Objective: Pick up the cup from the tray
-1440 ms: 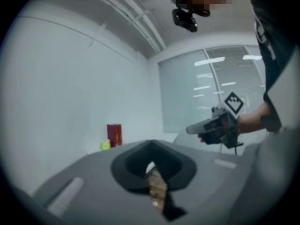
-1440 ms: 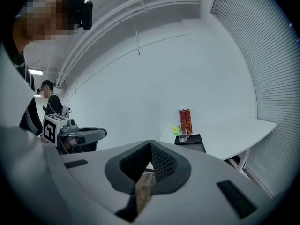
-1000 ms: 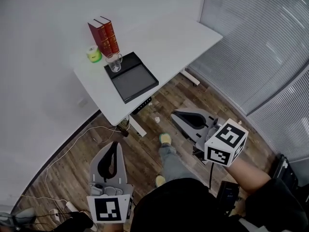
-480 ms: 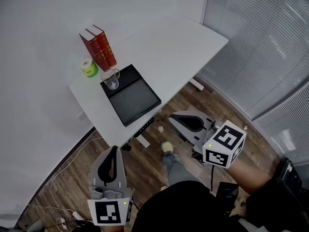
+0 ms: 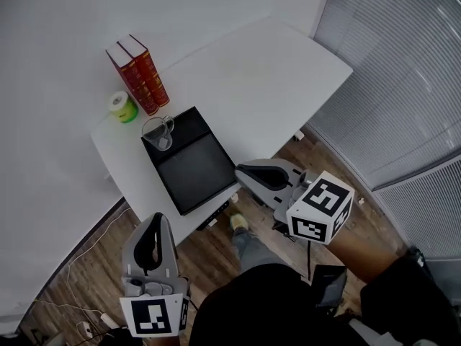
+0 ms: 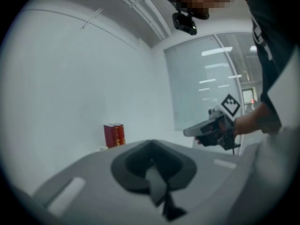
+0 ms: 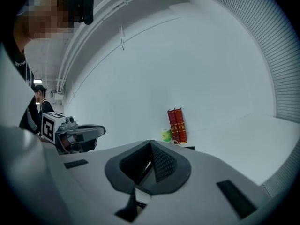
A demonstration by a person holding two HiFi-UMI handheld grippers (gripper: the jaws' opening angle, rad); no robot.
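A clear glass cup (image 5: 158, 132) with a handle stands upright in the far left corner of the black tray (image 5: 194, 170) on the white table (image 5: 266, 71). Both grippers hang in front of the table, above the wooden floor, apart from the cup. My right gripper (image 5: 240, 171) is shut and empty, its tip near the tray's near right corner. My left gripper (image 5: 155, 220) is lower left, below the table's front edge, jaws together with nothing in them. In the gripper views, the left gripper (image 6: 151, 142) and the right gripper (image 7: 151, 142) point over the table; the cup is hidden there.
Two red books (image 5: 137, 73) stand upright behind the tray, with a yellow-green roll (image 5: 123, 107) to their left. The table stands against a white wall; slatted blinds (image 5: 403, 63) run along the right. Cables (image 5: 79, 265) lie on the floor at lower left.
The table and tray have come nearer and lower in the head view. Both grippers have moved forward; the right one now reaches the table's front edge. Jaws stay shut.
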